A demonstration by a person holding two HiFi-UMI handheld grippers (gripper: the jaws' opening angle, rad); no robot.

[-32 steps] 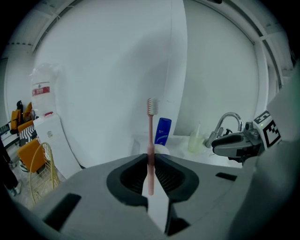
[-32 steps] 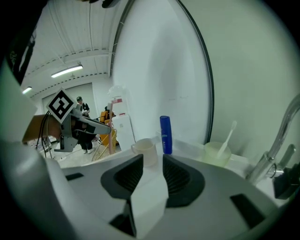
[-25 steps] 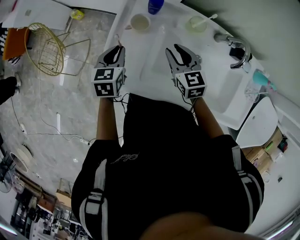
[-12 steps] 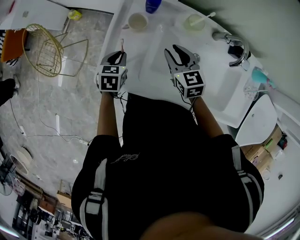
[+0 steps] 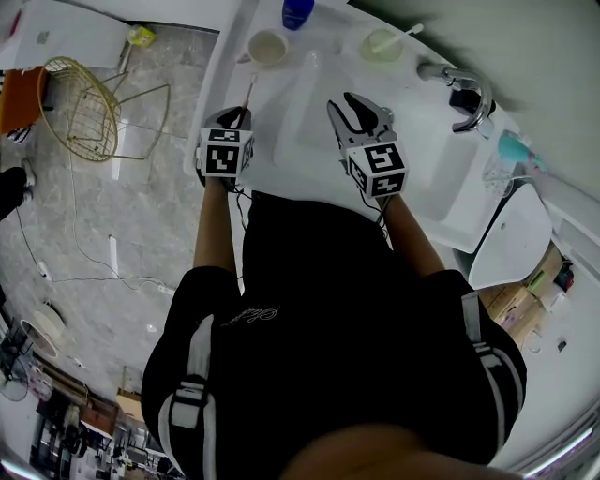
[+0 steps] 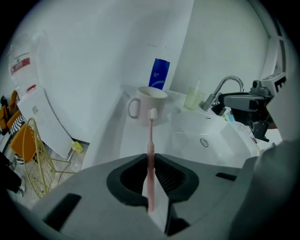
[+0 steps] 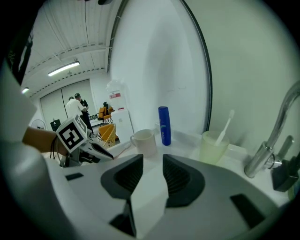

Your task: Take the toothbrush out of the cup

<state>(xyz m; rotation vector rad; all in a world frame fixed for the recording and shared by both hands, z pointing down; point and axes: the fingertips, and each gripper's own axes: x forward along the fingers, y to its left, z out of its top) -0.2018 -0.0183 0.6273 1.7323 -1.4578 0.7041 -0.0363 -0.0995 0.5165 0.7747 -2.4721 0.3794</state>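
Observation:
A pink toothbrush (image 6: 150,140) with a white head stands clear of the white mug (image 6: 149,105), outside it. My left gripper (image 6: 151,176) is shut on the handle, and the head points toward the mug. From the head view, the left gripper (image 5: 234,114) hovers over the counter's left edge, and the toothbrush (image 5: 249,94) sticks out toward the mug (image 5: 267,47). My right gripper (image 5: 361,108) hangs over the sink basin, open with nothing between its jaws. In the right gripper view (image 7: 152,176) the mug (image 7: 145,142) stands beyond the jaws.
A pale green cup (image 5: 382,44) with a white toothbrush, a blue bottle (image 5: 298,11) and a chrome faucet (image 5: 459,84) line the back of the white sink (image 5: 300,122). A gold wire basket (image 5: 80,103) stands on the floor at left.
The left gripper has tipped more upright with the toothbrush still in it, and the brush now shows more plainly past the jaws. The right gripper has barely moved.

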